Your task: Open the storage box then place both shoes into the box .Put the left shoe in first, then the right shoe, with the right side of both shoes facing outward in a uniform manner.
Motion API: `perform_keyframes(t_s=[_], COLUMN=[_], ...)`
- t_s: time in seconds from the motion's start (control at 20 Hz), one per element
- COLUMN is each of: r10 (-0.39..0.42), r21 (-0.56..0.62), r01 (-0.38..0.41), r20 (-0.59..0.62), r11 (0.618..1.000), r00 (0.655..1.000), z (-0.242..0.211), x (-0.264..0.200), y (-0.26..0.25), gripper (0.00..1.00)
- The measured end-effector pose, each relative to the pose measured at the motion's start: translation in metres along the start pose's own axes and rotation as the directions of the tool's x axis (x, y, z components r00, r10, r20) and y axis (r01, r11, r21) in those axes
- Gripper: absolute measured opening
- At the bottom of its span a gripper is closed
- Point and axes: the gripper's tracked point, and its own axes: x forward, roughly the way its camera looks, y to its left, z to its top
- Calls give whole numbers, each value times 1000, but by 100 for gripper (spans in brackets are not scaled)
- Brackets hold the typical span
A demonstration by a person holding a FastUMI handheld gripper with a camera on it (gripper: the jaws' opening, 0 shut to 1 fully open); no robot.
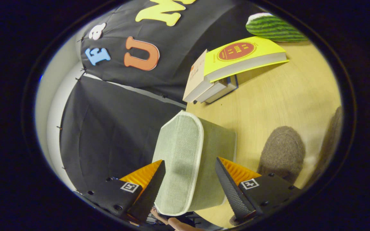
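The gripper (189, 179) straddles the pale green fabric storage box (185, 160) unclenched, grey felt shoe (281, 154) at three o'clock; opening comes next.

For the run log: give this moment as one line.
gripper: open, straddling storage box | storage box: closed, at table edge | shoes: on table beside the box, not yet loaded | books: beyond box

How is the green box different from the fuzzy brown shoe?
The box is pale green woven cloth with flat sides and a light trimmed edge; the shoe is grey-brown, fuzzy and rounded. The box sits between the fingers of the open gripper, which do not press on it; the shoe lies beyond the fingers, off to one side. The box looks bigger than the shoe. Both rest on the wooden table.
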Motion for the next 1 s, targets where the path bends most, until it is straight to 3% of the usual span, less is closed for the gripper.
perform_keyframes(t_s=[0.15,0.35,0.45,0.55,0.7,0.85,1.0], r10=[96,82,106,60,12,-17,-53], r21=[71,94,91,54,21,-49,-71], r01=[-91,-69,-94,-54,-11,16,51], r20=[-59,-141,-132,-118,-70,-34,-34], r11=[993,993,991,997,1000,999,996], r00=[994,987,986,991,997,999,998], z=[-1,-14,-10,-8,-2,-4,-8], x=[5,19,19,18,6,-5,-11], y=[14,4,13,11,10,23,33], gripper=[98,93,78,63,50,22,12])
